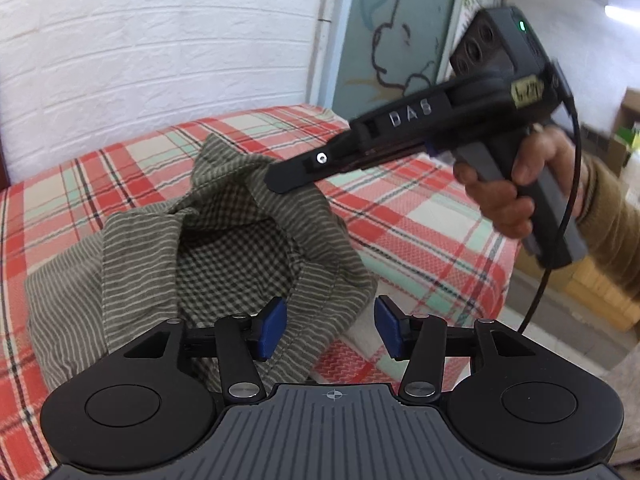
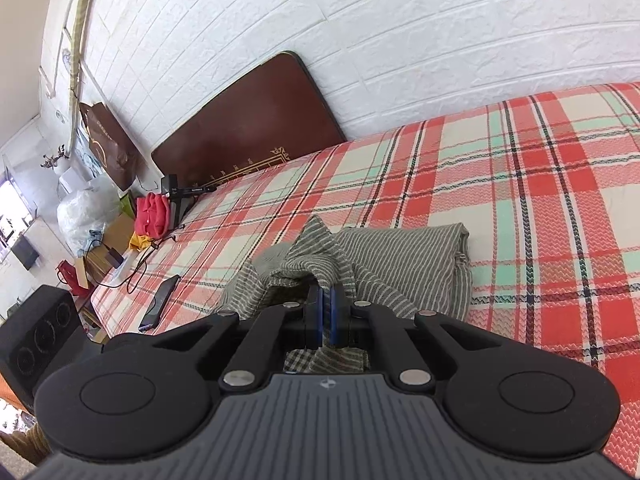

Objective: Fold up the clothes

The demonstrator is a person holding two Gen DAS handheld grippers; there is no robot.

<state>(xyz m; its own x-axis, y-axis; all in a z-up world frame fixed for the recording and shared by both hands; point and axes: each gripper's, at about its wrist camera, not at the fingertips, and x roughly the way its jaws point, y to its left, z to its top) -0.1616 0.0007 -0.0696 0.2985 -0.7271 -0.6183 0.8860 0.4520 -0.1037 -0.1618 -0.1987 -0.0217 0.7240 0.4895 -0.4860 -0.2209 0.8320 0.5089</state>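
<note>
Striped grey-green garment (image 1: 224,232) lies crumpled on the bed w/ the red-and-mint plaid blanket (image 1: 420,216), roughly mid-bed, its checked inner side showing in an open hollow. Left claw (image 1: 331,330) stands partly open at the garment's near edge; a hemmed fold lies btwn the blue pads (image 1: 272,328), left pad against the cloth, right pad clear of it. Right claw (image 2: 326,312) is pinched tight on a raised ridge of the garment, cloth bunched btwn the pads and pulled up off the blanket. In left wrist view the right claw's tip sits at the garment's far top edge; the person's hand (image 1: 504,188) wraps its grip, tan sleeve behind. Beyond the garment: dark brown headboard (image 2: 248,120) against white brick wall; black phone (image 2: 160,300) on the blanket near the bed edge.
</note>
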